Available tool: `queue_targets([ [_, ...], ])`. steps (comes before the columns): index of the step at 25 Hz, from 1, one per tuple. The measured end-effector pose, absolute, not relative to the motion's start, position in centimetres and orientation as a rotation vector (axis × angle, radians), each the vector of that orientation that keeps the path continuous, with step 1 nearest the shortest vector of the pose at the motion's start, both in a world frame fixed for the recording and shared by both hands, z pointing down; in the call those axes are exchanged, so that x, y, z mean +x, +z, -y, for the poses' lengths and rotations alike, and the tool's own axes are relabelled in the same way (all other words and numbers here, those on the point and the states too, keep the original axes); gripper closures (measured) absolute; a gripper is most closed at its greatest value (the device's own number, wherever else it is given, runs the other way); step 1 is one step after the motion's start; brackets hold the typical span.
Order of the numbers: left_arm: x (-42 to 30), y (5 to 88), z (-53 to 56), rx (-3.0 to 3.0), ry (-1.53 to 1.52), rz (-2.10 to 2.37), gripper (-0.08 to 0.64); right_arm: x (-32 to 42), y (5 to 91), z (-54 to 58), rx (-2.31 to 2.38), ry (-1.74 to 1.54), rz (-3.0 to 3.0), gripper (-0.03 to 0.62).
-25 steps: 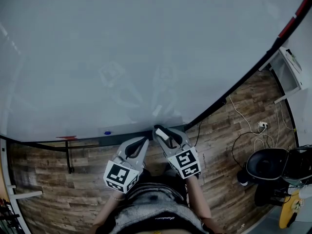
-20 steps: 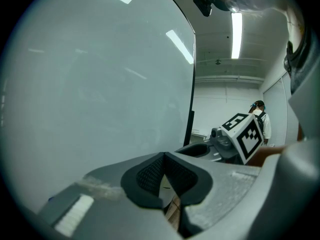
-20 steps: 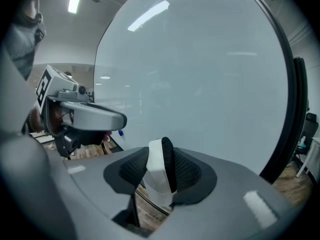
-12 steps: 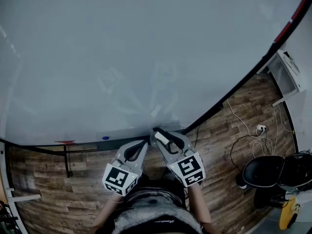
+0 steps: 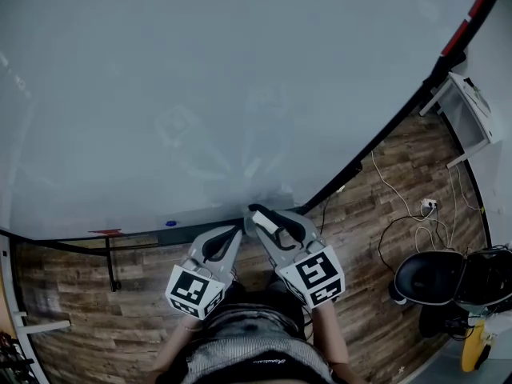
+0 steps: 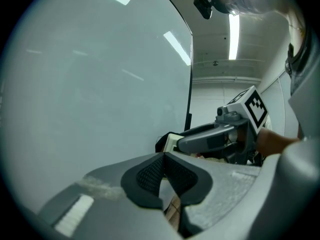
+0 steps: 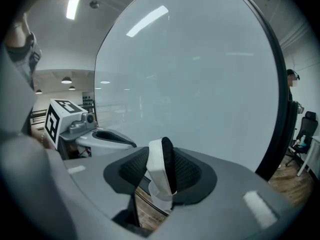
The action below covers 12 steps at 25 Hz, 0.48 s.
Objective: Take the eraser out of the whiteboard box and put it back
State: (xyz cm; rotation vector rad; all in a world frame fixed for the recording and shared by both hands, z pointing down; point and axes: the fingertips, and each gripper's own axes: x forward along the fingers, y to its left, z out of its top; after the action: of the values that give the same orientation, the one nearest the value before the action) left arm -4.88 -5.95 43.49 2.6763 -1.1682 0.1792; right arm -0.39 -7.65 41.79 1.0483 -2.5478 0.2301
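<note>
A wide whiteboard (image 5: 200, 78) fills most of the head view, its dark frame curving down to the right above a wood-plank floor (image 5: 384, 214). A black office chair (image 5: 436, 274) stands on the floor at the right with loose cables (image 5: 400, 206) near it, and a white rack (image 5: 472, 114) sits further up beside the board's edge. The person stands close to the board's lower edge, where a narrow ledge (image 5: 144, 232) carries a small red thing (image 5: 106, 233) and a small blue one (image 5: 170, 223). The right gripper (image 5: 268, 218) points at the bottom of the board, and its padded jaws are clamped on the eraser (image 7: 156, 169). The eraser is a white block with a dark face, standing on edge between the pads and held in the air just in front of the board's lower edge. The left gripper (image 5: 234, 234) hangs just beside it on the left. Its pad tips meet and nothing sits between them, as the left gripper view shows.
</note>
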Motion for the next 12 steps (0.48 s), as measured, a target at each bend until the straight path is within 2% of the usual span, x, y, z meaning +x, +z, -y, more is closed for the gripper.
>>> queue_targets([
  [12,-4.9,43.2,6.0,2.655,0.147,1.161,0.559,-0.8,39.9,7.4,1.012,0.214,2.582,0.439],
])
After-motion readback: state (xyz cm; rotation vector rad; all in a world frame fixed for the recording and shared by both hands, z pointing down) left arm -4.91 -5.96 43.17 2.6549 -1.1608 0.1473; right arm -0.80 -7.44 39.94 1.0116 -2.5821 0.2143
